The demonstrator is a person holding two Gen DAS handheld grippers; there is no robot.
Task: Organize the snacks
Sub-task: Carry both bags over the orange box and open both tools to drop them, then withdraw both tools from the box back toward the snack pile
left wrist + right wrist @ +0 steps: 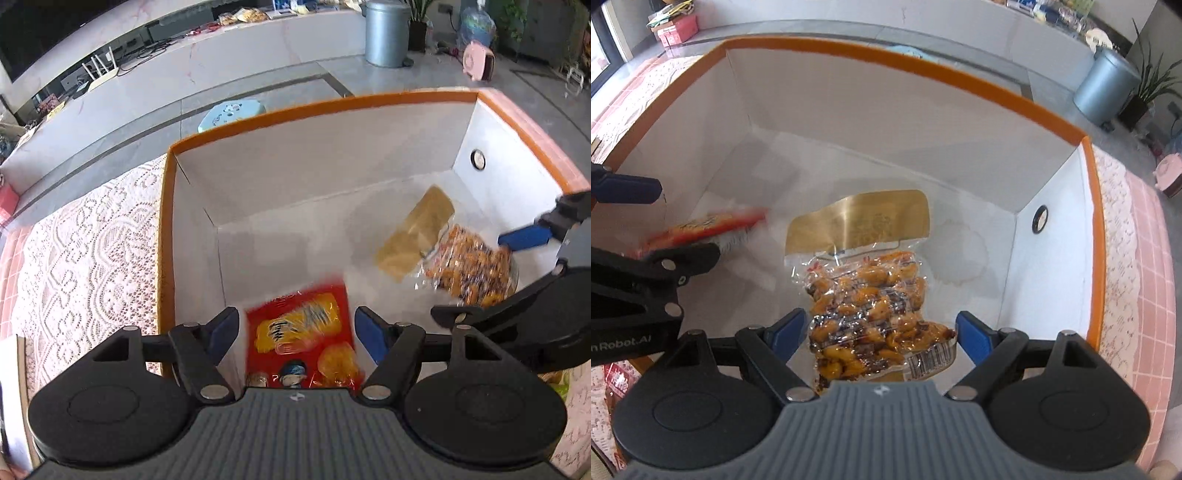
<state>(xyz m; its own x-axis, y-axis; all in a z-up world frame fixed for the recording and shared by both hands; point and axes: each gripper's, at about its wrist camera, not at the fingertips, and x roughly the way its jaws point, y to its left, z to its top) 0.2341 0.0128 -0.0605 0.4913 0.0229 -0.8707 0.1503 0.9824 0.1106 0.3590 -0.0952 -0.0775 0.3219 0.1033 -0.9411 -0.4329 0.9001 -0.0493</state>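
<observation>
A white box with an orange rim (258, 114) (923, 66) holds two snack packs. A red pack with yellow print (303, 339) lies blurred below my open left gripper (297, 332), between its fingers and not gripped; it shows at the left in the right wrist view (709, 229). A clear pack of orange-brown snacks with a gold header (864, 288) (443, 251) lies on the box floor below my open right gripper (881, 332), which does not grip it. Both grippers hang over the box.
The box stands on a white lace cloth (85, 240) over pink tiles (1152, 258). Beyond it are a grey floor, a grey bin (388, 33), a light blue stool (232, 112) and a long white counter (147, 92).
</observation>
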